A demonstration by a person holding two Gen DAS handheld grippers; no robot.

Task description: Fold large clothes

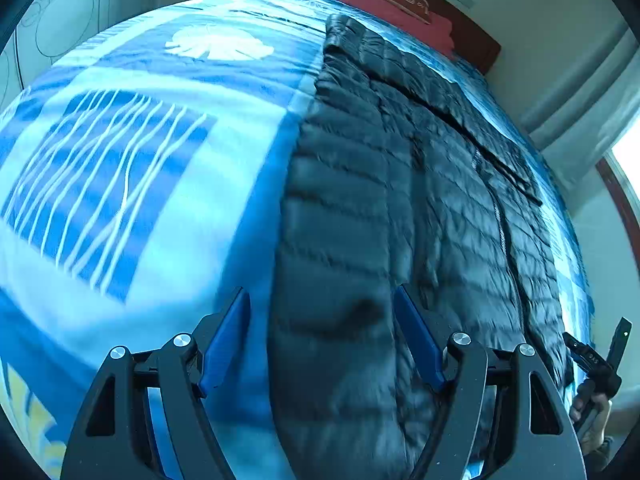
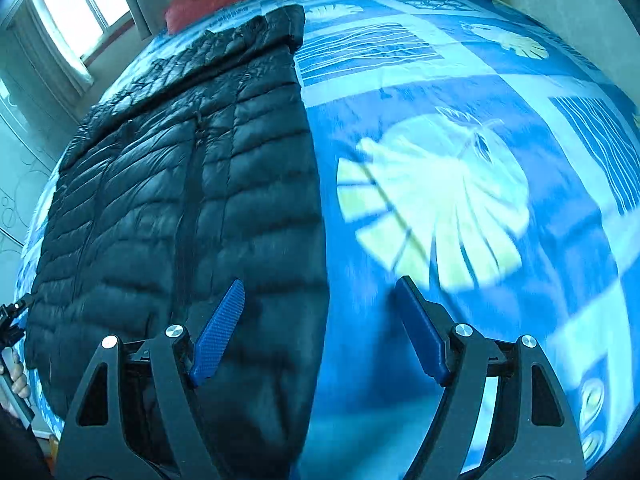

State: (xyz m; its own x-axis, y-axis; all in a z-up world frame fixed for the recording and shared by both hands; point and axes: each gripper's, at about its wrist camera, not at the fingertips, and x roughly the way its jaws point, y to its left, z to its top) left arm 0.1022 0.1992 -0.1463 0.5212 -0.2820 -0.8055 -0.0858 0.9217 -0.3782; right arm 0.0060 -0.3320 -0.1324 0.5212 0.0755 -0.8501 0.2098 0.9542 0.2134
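Your long black quilted down coat lies flat on the bed's blue patterned bedspread, running from the bottom of each frame up toward the red pillow at the top; in the left wrist view it fills the centre and right, and in the right wrist view it fills the left half, with the bedspread taking the rest. One sleeve looks already laid in along the body, judging from the diagonal ridge in the upper part of the coat. Your left gripper hangs released, its blue pads spread wide over the coat's near edge at the bottom centre of its frame, gripping nothing. Your right gripper is released too, its jaws straddling the coat's long straight side edge, one pad over the quilting and the other over the bedspread. You appear to be between folds, lining up for the next one. That next move likely calls for you to lower both grippers onto the hem end, pinch through the puffy layers firmly, then carry the end up toward the collar evenly so the slick fabric doesn't slide or skew.
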